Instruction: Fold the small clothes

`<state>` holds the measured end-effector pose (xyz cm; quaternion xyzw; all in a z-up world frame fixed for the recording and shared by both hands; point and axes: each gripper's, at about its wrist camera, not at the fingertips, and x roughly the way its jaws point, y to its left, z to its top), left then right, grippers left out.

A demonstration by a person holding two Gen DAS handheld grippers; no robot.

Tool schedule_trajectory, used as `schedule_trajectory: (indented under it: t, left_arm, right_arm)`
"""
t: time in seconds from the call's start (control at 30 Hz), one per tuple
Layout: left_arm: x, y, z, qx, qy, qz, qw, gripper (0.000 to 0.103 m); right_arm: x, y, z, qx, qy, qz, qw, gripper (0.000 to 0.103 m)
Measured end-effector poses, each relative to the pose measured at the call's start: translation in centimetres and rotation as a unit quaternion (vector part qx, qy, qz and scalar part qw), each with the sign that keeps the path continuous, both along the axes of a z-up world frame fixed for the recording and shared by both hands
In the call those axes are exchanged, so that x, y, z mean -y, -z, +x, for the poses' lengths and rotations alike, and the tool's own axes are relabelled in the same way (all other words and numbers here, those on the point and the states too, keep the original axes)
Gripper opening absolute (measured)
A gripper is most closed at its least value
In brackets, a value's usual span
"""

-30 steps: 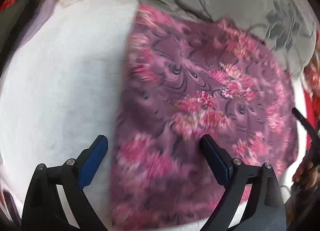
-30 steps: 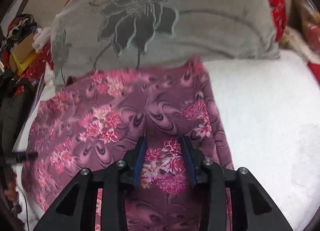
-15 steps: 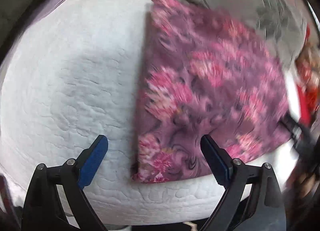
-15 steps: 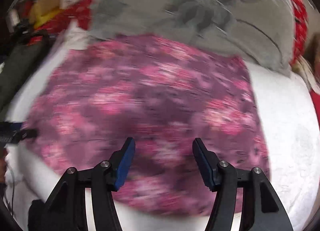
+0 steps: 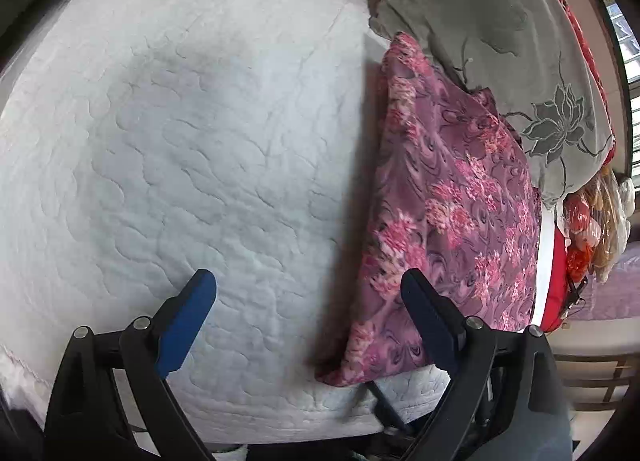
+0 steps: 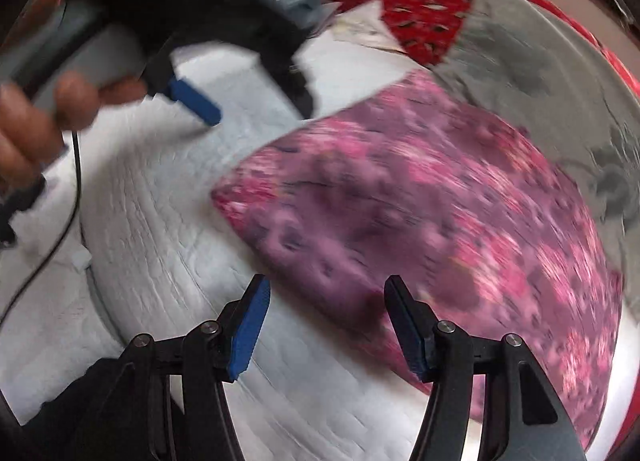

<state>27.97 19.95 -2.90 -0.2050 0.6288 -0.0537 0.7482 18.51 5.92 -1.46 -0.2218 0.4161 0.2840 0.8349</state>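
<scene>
A purple cloth with pink flowers (image 5: pixel 452 213) lies folded flat on the white quilted bed (image 5: pixel 192 149), to the right in the left wrist view. My left gripper (image 5: pixel 308 301) is open and empty, over the bare quilt left of the cloth's edge. In the blurred right wrist view the same cloth (image 6: pixel 420 213) fills the right side. My right gripper (image 6: pixel 326 301) is open and empty above the cloth's near edge. The left gripper (image 6: pixel 192 101) and the hand holding it show at the upper left of that view.
A grey pillow with a dark flower print (image 5: pixel 500 41) lies behind the cloth. Red patterned fabric (image 6: pixel 408 17) lies beyond it. The bed's front edge (image 5: pixel 280 421) runs just below my left gripper. A cable (image 6: pixel 60 229) hangs at the left.
My right gripper let go of the cloth, opened and pulled back while swinging left. My left gripper drew back and left, so the cloth now sits to its right.
</scene>
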Motion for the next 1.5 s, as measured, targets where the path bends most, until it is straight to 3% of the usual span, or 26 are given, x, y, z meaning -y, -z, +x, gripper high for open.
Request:
schedule_trajectory:
  t: [0.03, 0.1, 0.17, 0.27, 0.33, 0.37, 0.63, 0.83, 0.87, 0.93, 0.97, 1.0, 1.17, 1.3, 1.5]
  left_arm:
    - [0.0, 0.1, 0.3, -0.001, 0.001, -0.002, 1.0, 0.094]
    - [-0.5, 0.0, 0.7, -0.001, 0.003, -0.011, 0.9999, 0.094]
    - [-0.6, 0.1, 1.5, -0.002, 0.003, -0.02, 0.9998, 0.094]
    - [-0.7, 0.0, 2.7, 0.003, -0.005, -0.042, 0.9991, 0.094]
    - [-0.4, 0.1, 3.6, -0.002, -0.005, -0.067, 0.9978, 0.094]
    - [-0.1, 0.2, 4.2, -0.006, -0.002, -0.081, 0.9967, 0.094]
    - [4.0, 0.5, 7.8, -0.029, 0.027, -0.118, 0.9922, 0.094]
    - [8.0, 0.2, 9.3, -0.03, 0.057, -0.07, 0.9955, 0.094]
    - [8.5, -0.2, 9.3, -0.02, 0.058, -0.065, 0.996, 0.089]
    - [9.2, -0.6, 9.3, -0.016, 0.063, -0.067, 0.9957, 0.059]
    - [9.7, -0.7, 9.4, -0.023, 0.067, -0.071, 0.995, 0.029]
    - [9.9, -0.8, 9.4, -0.026, 0.068, -0.067, 0.9951, 0.019]
    - [12.1, -3.5, 8.9, 0.011, 0.073, -0.03, 0.9968, 0.011]
    - [14.2, -5.5, 8.7, 0.028, 0.083, -0.007, 0.9962, 0.01]
    - [17.7, -8.0, 8.6, 0.038, 0.092, 0.007, 0.995, 0.01]
  right_arm:
    - [-1.2, 0.6, -0.1, 0.014, -0.006, -0.016, 1.0, 0.062]
    - [-2.4, 1.0, -0.5, 0.063, -0.007, -0.038, 0.997, 0.073]
    - [-3.1, 0.9, -0.7, 0.117, 0.007, -0.049, 0.992, 0.075]
    - [-3.7, 1.0, -0.1, 0.157, 0.03, -0.059, 0.985, 0.074]
    - [-4.0, 1.1, 0.3, 0.175, 0.037, -0.063, 0.982, 0.048]
    - [-3.9, 1.1, 0.5, 0.178, 0.038, -0.068, 0.981, 0.015]
    - [-1.0, -2.2, 0.3, 0.219, 0.051, -0.018, 0.974, 0.011]
    - [0.7, -3.8, 0.1, 0.219, 0.062, 0.017, 0.974, 0.01]
    - [0.9, -4.1, 0.1, 0.218, 0.064, 0.022, 0.974, 0.01]
    - [1.6, -4.5, 0.1, 0.215, 0.071, 0.035, 0.973, 0.01]
    - [1.9, -4.6, 0.2, 0.213, 0.073, 0.04, 0.973, 0.01]
    - [2.2, -4.7, 0.2, 0.212, 0.075, 0.045, 0.973, 0.01]
    - [4.2, -5.7, 0.0, 0.199, 0.096, 0.08, 0.972, 0.01]
    - [6.6, -6.9, 0.2, 0.178, 0.125, 0.123, 0.968, 0.01]
    - [11.4, -8.5, 0.4, 0.13, 0.175, 0.205, 0.954, 0.01]
